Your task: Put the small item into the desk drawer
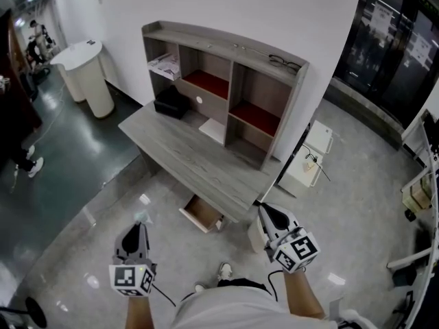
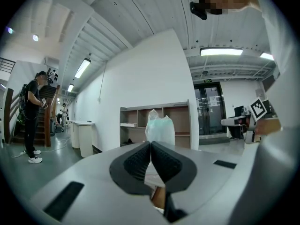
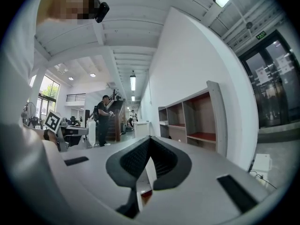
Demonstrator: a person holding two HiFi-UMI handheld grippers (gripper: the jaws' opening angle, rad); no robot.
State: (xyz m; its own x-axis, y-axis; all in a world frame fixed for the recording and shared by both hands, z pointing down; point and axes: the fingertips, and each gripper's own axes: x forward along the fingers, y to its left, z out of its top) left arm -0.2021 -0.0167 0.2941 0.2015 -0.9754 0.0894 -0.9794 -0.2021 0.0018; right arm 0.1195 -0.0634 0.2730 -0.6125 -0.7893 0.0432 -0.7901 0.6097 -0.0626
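Observation:
My left gripper (image 1: 140, 226) is shut on a small pale-green plastic bag (image 1: 143, 218), which sticks up past the closed pads in the left gripper view (image 2: 159, 127). It hangs over the floor, left of the open desk drawer (image 1: 202, 214). The drawer is pulled out under the front edge of the grey desk (image 1: 192, 156). My right gripper (image 1: 264, 211) is near the desk's right corner, shut with nothing between its pads (image 3: 161, 159). In the left gripper view the jaws (image 2: 151, 144) point toward the shelf unit (image 2: 178, 121).
A grey hutch (image 1: 226, 81) with red-lined cubbies stands on the desk, glasses (image 1: 283, 63) on its top. A black box (image 1: 171, 103) sits on the desktop. A white round stand (image 1: 86, 74) is at left, a white box (image 1: 309, 160) at right. A person (image 2: 33, 116) stands far off.

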